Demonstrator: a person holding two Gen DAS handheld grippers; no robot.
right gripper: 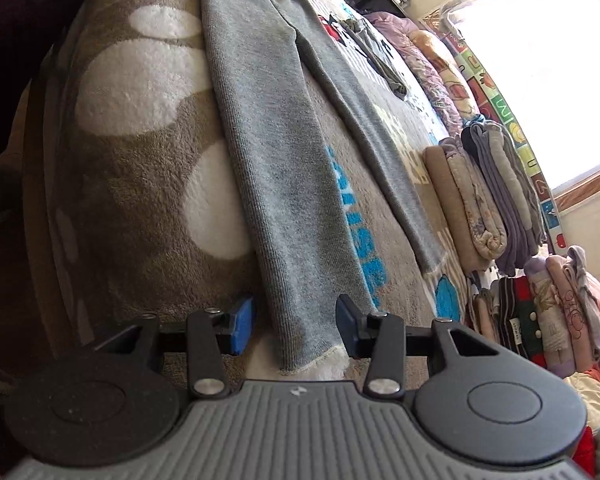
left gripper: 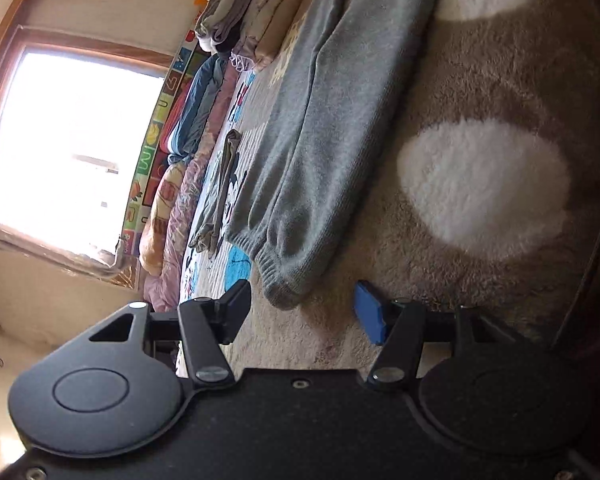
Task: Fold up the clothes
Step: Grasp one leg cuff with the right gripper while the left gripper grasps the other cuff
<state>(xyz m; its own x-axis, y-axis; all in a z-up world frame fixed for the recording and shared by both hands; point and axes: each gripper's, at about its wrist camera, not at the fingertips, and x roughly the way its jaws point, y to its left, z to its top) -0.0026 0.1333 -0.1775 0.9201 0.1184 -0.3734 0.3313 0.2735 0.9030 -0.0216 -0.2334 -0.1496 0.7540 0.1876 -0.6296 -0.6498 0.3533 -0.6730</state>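
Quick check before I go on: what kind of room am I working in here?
Most likely a bedroom in a home. Grey knit trousers lie flat on a plush spotted blanket, rolled quilts line the far edge under a window, and folded clothes are stacked alongside.

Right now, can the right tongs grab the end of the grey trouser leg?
Probably yes. The right tongs are open, with the grey trouser leg's hem lying flat on the fluffy blanket between the pads, and nothing is in the way.
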